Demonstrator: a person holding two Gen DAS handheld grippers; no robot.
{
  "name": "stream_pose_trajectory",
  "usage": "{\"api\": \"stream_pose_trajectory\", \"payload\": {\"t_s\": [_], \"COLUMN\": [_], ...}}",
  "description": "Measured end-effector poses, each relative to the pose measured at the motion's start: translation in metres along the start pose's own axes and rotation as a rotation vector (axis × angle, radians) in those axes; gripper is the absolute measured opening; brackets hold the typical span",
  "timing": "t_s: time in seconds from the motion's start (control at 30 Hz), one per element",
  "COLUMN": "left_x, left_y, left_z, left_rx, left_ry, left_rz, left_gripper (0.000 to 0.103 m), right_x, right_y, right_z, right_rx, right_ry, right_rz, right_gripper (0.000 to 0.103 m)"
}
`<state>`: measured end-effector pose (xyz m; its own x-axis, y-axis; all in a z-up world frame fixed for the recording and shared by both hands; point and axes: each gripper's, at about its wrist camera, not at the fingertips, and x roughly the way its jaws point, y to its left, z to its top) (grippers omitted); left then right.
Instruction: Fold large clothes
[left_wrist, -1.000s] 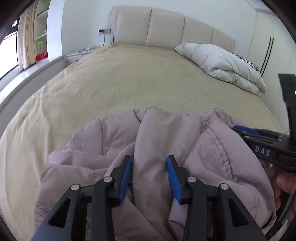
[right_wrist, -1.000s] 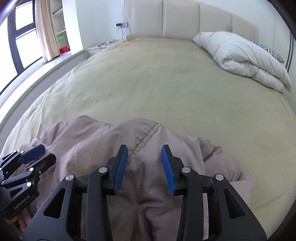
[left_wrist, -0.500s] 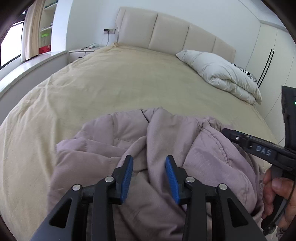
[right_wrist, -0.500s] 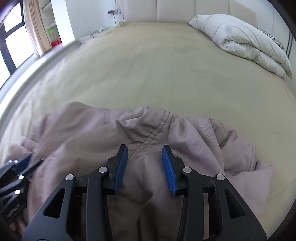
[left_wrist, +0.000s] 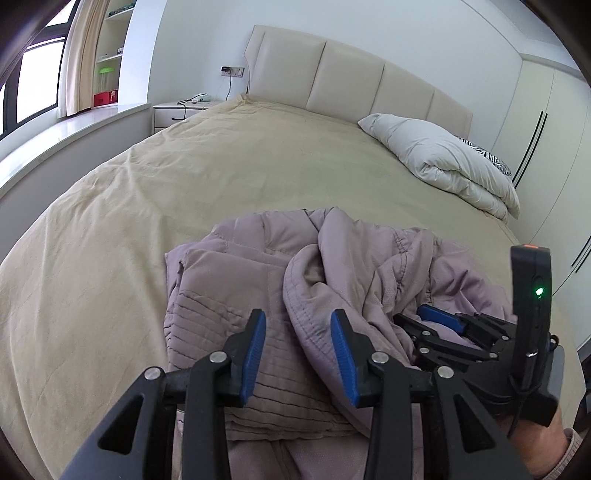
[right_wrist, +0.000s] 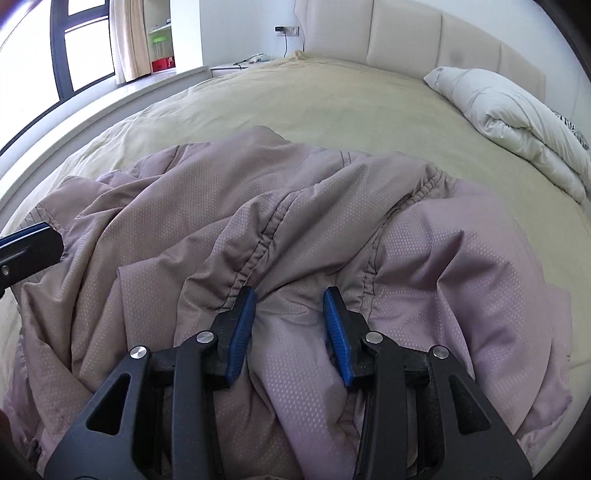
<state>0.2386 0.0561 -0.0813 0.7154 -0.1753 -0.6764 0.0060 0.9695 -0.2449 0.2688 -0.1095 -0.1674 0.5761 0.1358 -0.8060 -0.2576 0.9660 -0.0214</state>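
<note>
A mauve padded jacket (left_wrist: 295, 280) lies crumpled on the near end of a beige bed (left_wrist: 221, 166); it also fills the right wrist view (right_wrist: 295, 206). My left gripper (left_wrist: 297, 354) is open, its blue pads over a ribbed hem and a folded edge of the jacket. My right gripper (right_wrist: 290, 330) is open, its pads on either side of a fabric fold near a gathered seam. The right gripper also shows at the right of the left wrist view (left_wrist: 443, 325), low against the jacket. A left fingertip (right_wrist: 29, 243) shows at the left edge of the right wrist view.
A white folded duvet (left_wrist: 443, 158) and a zebra-print pillow (left_wrist: 487, 158) lie at the bed's far right by the padded headboard (left_wrist: 351, 81). A nightstand (left_wrist: 177, 110) and a window ledge (left_wrist: 55, 136) stand on the left, wardrobe doors (left_wrist: 546, 129) on the right.
Both grippers stayed open and moved over the jacket. The right gripper came down closer onto the fabric; the jacket's folds shifted and a ribbed hem now lies under the left gripper.
</note>
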Motion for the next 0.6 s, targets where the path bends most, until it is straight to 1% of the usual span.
{"api": "stream_pose_trajectory", "payload": {"t_s": [0.03, 0.07, 0.1, 0.17, 0.23, 0.27, 0.3, 0.33, 0.37, 0.4, 0.43, 0.5, 0.57, 0.6], "left_x": [0.0, 0.001, 0.004, 0.014, 0.031, 0.039, 0.047, 0.052, 0.055, 0.057, 0.058, 0.058, 0.044, 0.032], "left_y": [-0.004, -0.009, -0.015, -0.027, -0.034, -0.034, -0.033, -0.033, -0.035, -0.038, -0.041, -0.042, -0.038, -0.037], "left_z": [0.002, 0.002, 0.003, 0.003, 0.0, -0.002, -0.004, -0.006, -0.009, -0.011, -0.013, -0.013, -0.008, -0.007], "left_rx": [0.014, 0.036, 0.062, 0.111, 0.145, 0.147, 0.148, 0.157, 0.176, 0.2, 0.22, 0.229, 0.182, 0.156], "left_ry": [-0.004, -0.005, -0.005, 0.01, 0.042, 0.058, 0.069, 0.072, 0.069, 0.065, 0.063, 0.071, 0.077, 0.059], "left_rz": [-0.004, -0.007, -0.007, 0.006, 0.036, 0.049, 0.055, 0.062, 0.073, 0.086, 0.099, 0.107, 0.086, 0.067], "left_gripper": [0.041, 0.041, 0.041, 0.041, 0.041, 0.041, 0.041, 0.042, 0.042, 0.042, 0.042, 0.042, 0.042, 0.042], "right_x": [-0.008, -0.022, -0.04, -0.072, -0.091, -0.092, -0.086, -0.078, -0.071, -0.065, -0.062, -0.056, -0.055, -0.062], "right_y": [-0.004, -0.011, -0.02, -0.041, -0.066, -0.078, -0.091, -0.105, -0.115, -0.119, -0.117, -0.104, -0.095, -0.095], "right_z": [0.002, 0.006, 0.006, 0.001, -0.012, -0.018, -0.026, -0.035, -0.046, -0.054, -0.059, -0.063, -0.059, -0.056], "right_rx": [0.023, 0.056, 0.094, 0.152, 0.2, 0.214, 0.233, 0.262, 0.279, 0.262, 0.221, 0.155, 0.135, 0.164], "right_ry": [0.007, -0.014, -0.065, -0.143, -0.182, -0.166, -0.129, -0.093, -0.071, -0.07, -0.083, -0.098, -0.076, -0.057], "right_rz": [0.011, 0.023, 0.028, -0.006, -0.066, -0.095, -0.117, -0.123, -0.102, -0.077, -0.084, -0.132, -0.169, -0.176], "right_gripper": [0.037, 0.036, 0.037, 0.038, 0.038, 0.038, 0.038, 0.038, 0.038, 0.038, 0.038, 0.039, 0.039, 0.039]}}
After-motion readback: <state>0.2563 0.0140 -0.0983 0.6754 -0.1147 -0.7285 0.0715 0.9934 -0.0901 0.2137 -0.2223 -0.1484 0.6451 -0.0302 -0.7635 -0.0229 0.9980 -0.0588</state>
